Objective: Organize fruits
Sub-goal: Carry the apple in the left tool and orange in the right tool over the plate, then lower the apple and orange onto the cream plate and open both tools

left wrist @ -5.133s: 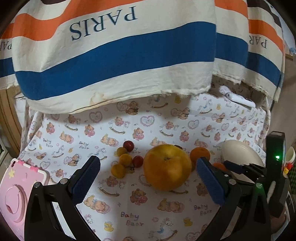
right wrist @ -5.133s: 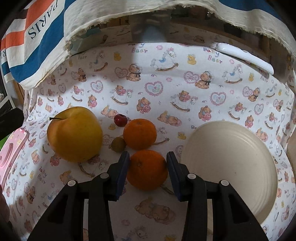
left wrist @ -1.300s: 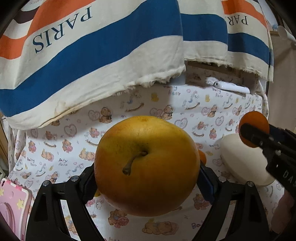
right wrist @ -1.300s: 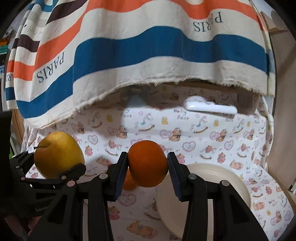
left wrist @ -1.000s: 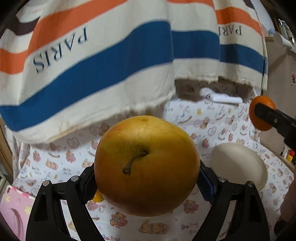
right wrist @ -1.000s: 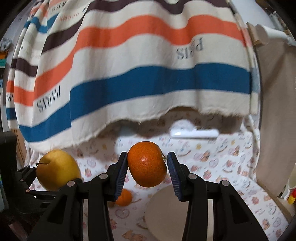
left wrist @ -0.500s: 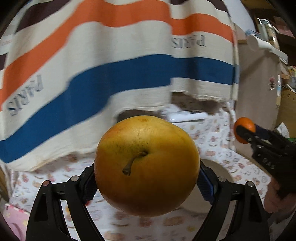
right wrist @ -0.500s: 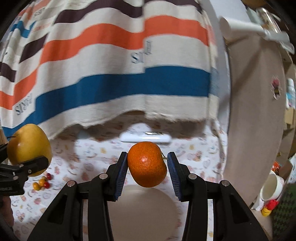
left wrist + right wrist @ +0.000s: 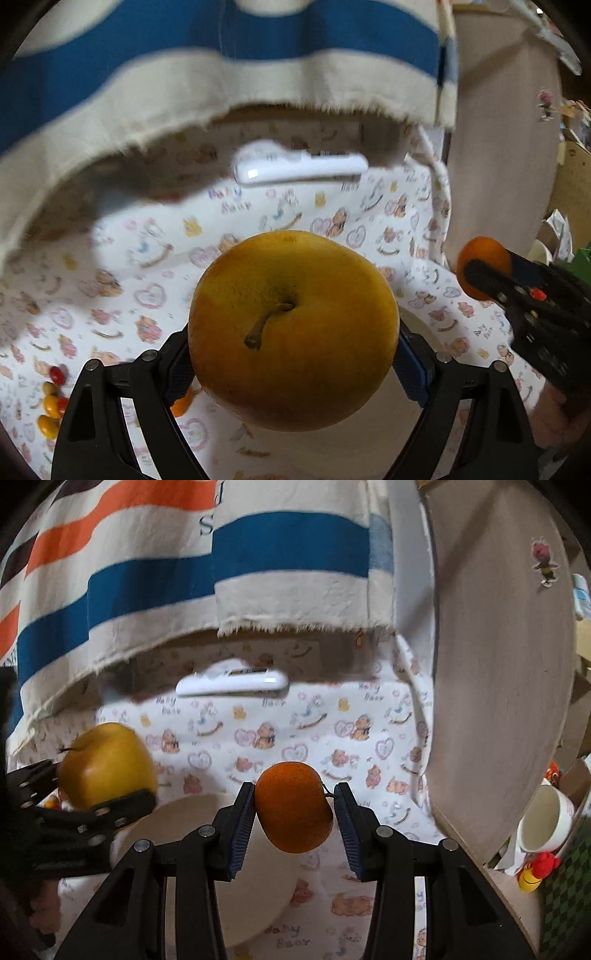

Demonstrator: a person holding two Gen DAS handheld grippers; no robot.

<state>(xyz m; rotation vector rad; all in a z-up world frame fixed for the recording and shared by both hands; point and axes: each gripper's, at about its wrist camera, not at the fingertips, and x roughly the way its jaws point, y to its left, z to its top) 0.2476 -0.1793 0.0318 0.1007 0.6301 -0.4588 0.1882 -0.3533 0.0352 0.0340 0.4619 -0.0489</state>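
A big yellow-orange pear (image 9: 293,328) with a brown stem fills the left wrist view, and my left gripper (image 9: 293,367) is shut on it. It hangs over the cream plate (image 9: 332,454). The right wrist view shows my right gripper (image 9: 293,812) shut on an orange (image 9: 293,805), above the same plate (image 9: 192,812). The pear (image 9: 107,764) in the left gripper (image 9: 92,805) hovers at that view's left. The held orange (image 9: 484,258) shows at the right of the left wrist view. Several small red and yellow fruits (image 9: 51,402) and another orange (image 9: 181,404) lie on the printed cloth.
A striped PARIS cloth (image 9: 184,583) hangs over the back. A white oblong device (image 9: 232,683) lies under its hem. A round wooden board (image 9: 498,664) stands at the right, with a white mug (image 9: 543,819) and a small yellow-red toy (image 9: 535,871) beyond it.
Both grippers have swung right with their fruit still held. The plate now lies under them, and the small fruits have slid to the left edge.
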